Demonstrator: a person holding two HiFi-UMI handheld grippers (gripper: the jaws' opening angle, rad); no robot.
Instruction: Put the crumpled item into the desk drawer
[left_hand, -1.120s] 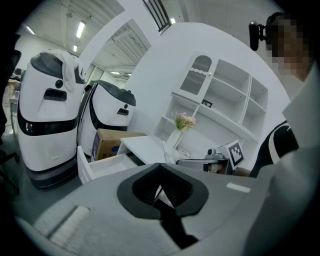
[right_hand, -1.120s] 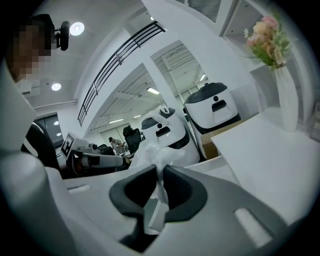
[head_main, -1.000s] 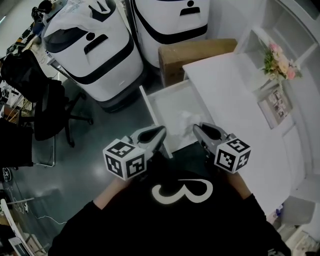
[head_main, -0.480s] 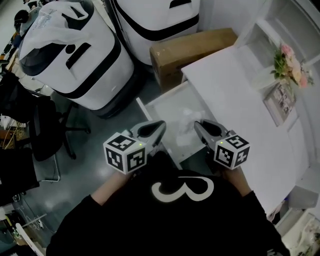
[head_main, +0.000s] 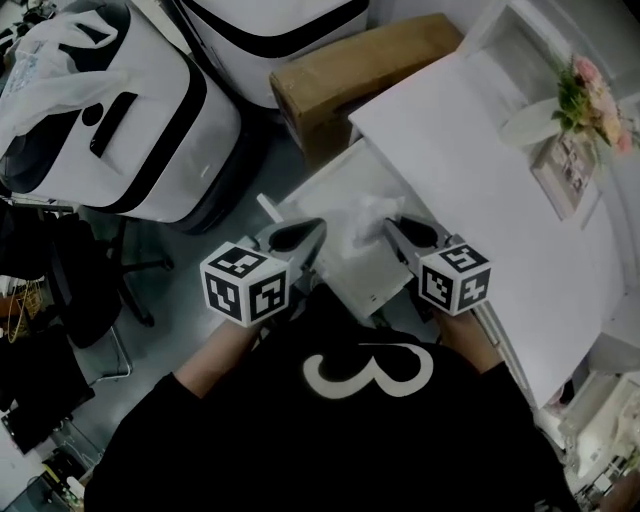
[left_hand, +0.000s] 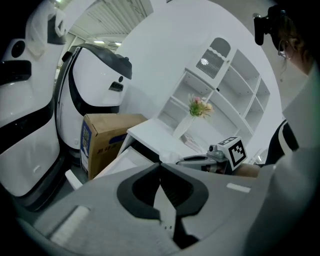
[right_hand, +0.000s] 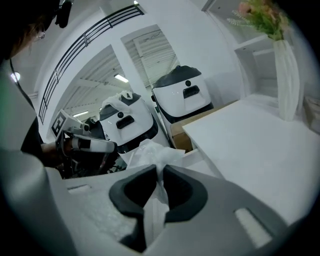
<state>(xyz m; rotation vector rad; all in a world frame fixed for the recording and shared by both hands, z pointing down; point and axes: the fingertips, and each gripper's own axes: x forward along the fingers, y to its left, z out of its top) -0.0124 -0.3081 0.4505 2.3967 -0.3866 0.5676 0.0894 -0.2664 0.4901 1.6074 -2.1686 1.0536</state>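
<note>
The crumpled item is a wad of thin white plastic. My right gripper is shut on it and holds it over the open desk drawer. In the right gripper view the crumpled item bulges out past the dark pads. My left gripper hovers over the drawer's left front part, shut with nothing in it. From the left gripper view the jaws meet at the tip, and the right gripper shows beyond them with the crumpled item at its tip. The white drawer lies below.
The white desk top runs along the right, with a vase of flowers and a picture frame at its far end. A cardboard box stands behind the drawer. Large white machines and a black chair fill the left.
The head view has swung, so the drawer and desk sit higher and more slanted. Both grippers stay over the drawer's front, and the right one still holds the crumpled item.
</note>
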